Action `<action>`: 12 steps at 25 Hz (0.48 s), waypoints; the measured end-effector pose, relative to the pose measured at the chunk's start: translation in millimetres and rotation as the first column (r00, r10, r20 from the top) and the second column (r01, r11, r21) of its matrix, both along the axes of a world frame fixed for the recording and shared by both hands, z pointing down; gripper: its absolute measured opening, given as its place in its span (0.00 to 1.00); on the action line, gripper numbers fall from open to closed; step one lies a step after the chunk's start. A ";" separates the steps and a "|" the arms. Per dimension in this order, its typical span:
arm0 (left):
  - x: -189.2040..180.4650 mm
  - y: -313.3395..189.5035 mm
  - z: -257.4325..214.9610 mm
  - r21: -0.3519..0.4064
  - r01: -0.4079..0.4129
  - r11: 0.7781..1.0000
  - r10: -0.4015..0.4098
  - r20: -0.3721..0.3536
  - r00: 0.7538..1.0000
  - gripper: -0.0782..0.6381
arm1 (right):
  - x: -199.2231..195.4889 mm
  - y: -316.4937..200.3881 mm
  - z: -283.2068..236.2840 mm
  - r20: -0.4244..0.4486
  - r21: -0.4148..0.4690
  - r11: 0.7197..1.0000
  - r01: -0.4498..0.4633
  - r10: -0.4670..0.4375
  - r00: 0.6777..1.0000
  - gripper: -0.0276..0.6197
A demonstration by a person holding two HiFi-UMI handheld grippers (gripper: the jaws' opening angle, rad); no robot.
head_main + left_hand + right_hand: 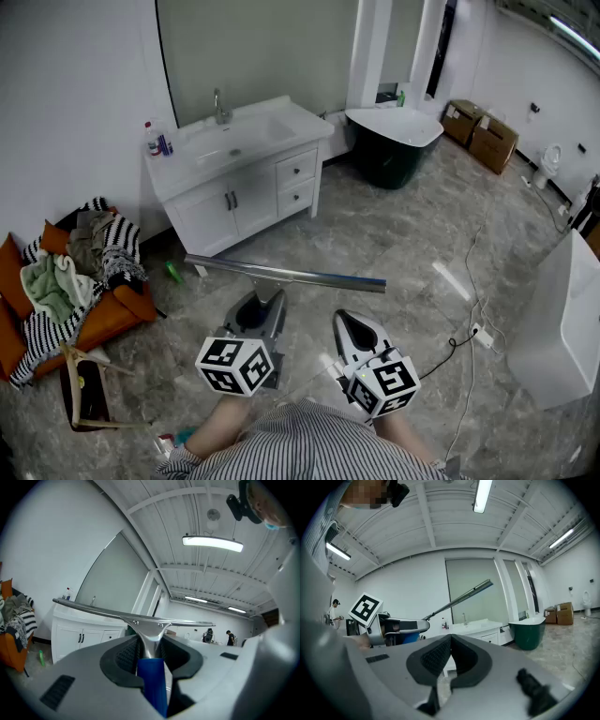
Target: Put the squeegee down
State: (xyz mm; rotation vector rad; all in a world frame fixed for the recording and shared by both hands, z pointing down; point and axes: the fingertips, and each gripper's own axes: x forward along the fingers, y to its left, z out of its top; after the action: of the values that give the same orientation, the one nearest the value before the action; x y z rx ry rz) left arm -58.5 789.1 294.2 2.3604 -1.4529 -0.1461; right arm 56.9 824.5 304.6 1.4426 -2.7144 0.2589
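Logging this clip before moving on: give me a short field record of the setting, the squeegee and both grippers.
setting: bathroom, white vanity, dark green bathtub, grey stone floor
squeegee: in the air above the floor, blade roughly level
left gripper: fingers shut on the squeegee's blue handle
right gripper: fingers together, nothing between them
task state: squeegee not yet put down

Grey marble floor (394, 234), white vanity (244, 178) — mirror (253, 47) above, dark bathtub (392, 141), orange sofa (112, 314)
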 end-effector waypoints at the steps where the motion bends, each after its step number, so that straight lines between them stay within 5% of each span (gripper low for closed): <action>1: 2.4 -1.3 -0.2 0.003 -0.006 1.000 0.006 0.004 1.000 0.29 | -0.2 -1.0 -0.5 0.004 0.001 1.000 0.003 -0.003 1.000 0.07; 12: 8.9 -15.3 -1.7 0.010 -0.012 1.000 0.012 0.017 1.000 0.29 | -6.5 -12.3 -1.9 -0.010 0.009 1.000 0.026 -0.026 1.000 0.07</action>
State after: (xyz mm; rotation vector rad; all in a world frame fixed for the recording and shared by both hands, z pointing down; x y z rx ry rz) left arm -49.7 773.8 292.4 2.3839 -1.4484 -0.1309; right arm 50.3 812.3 302.7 1.4060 -2.7280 0.2374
